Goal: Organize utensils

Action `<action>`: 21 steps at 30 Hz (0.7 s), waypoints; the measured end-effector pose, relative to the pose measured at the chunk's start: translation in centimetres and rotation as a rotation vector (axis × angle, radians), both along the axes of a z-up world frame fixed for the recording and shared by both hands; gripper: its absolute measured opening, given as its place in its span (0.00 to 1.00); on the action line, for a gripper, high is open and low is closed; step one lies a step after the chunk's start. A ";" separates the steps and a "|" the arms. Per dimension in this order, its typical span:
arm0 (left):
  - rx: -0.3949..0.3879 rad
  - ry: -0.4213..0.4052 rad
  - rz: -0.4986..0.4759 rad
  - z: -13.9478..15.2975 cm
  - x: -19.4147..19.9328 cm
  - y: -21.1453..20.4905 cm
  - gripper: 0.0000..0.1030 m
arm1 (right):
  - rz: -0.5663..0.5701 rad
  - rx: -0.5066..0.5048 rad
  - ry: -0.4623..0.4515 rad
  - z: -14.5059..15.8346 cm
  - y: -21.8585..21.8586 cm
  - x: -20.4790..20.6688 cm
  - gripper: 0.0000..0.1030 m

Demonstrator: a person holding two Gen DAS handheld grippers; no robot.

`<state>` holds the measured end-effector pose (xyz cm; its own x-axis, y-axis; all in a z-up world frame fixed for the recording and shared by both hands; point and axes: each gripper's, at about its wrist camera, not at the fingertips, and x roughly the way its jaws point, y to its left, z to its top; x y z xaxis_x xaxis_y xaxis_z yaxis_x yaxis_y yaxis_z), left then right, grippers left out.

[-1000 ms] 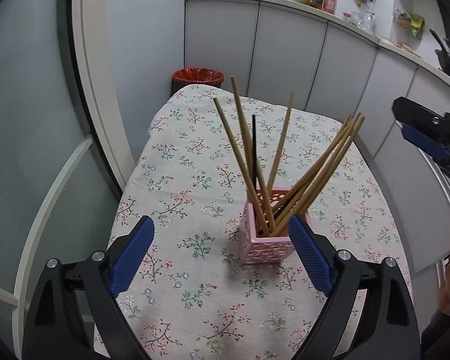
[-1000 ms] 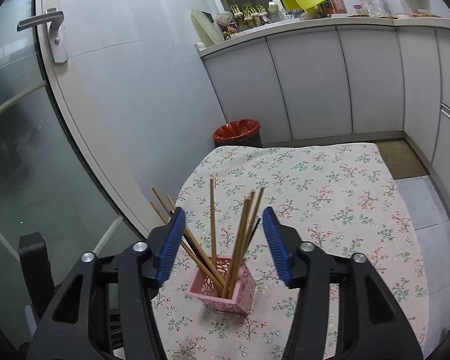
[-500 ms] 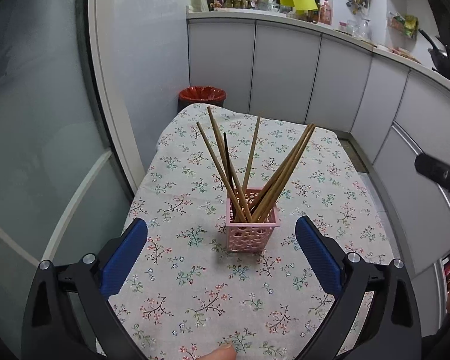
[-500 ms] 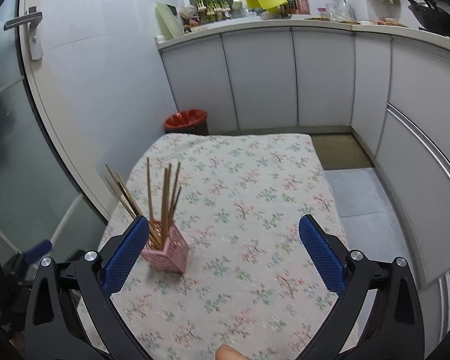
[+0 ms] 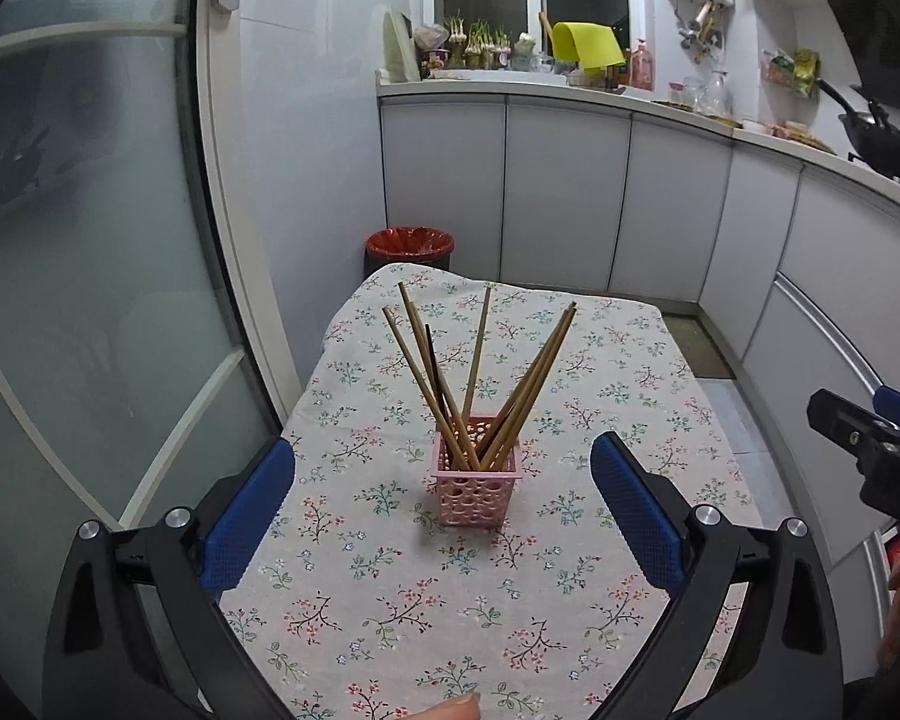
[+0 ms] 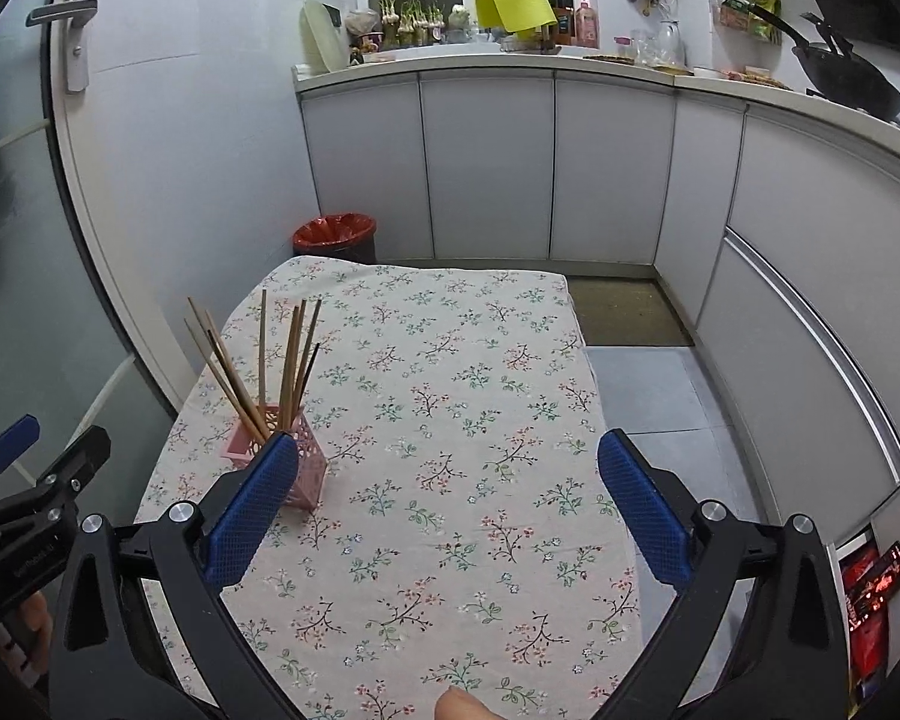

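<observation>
A pink perforated holder (image 5: 476,486) stands upright on the floral tablecloth (image 5: 390,570), with several wooden chopsticks (image 5: 432,387) and one dark one fanned out of it. My left gripper (image 5: 443,513) is open, held back from the holder with nothing between its blue pads. In the right wrist view the holder (image 6: 306,468) sits at the left, partly behind the left pad. My right gripper (image 6: 447,507) is open over bare cloth (image 6: 450,420), away to the right of the holder. The right gripper's tip shows at the left view's right edge.
A red-lined bin (image 5: 410,246) stands beyond the table's far end. White cabinets (image 6: 486,168) run along the back and right. A glass door (image 5: 90,300) borders the table's left. A fingertip (image 5: 450,708) pokes in at the bottom edge.
Both grippers have pulled back and risen from the holder. The right gripper, earlier narrow around the chopsticks, has opened wide and swung right. The holder has stayed put.
</observation>
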<state>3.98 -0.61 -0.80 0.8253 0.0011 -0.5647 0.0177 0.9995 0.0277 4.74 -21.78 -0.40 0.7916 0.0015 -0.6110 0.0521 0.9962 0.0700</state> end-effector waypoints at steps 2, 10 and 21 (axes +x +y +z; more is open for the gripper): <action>0.001 0.000 -0.005 0.1 -0.2 -0.2 0.93 | 0.003 -0.008 0.001 0.0 0.1 -0.1 0.93; -0.034 0.009 0.000 0.2 -0.4 0.1 0.93 | 0.007 0.003 0.002 0.0 0.0 -0.4 0.93; -0.050 0.008 0.009 0.4 -0.4 0.5 0.93 | 0.018 0.004 0.003 -0.1 0.7 -0.4 0.93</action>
<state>3.57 -0.15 -0.41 0.8208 -0.0199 -0.5709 0.0089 0.9997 -0.0220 4.34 -21.04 -0.52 0.7896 0.0187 -0.6133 0.0339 0.9967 0.0740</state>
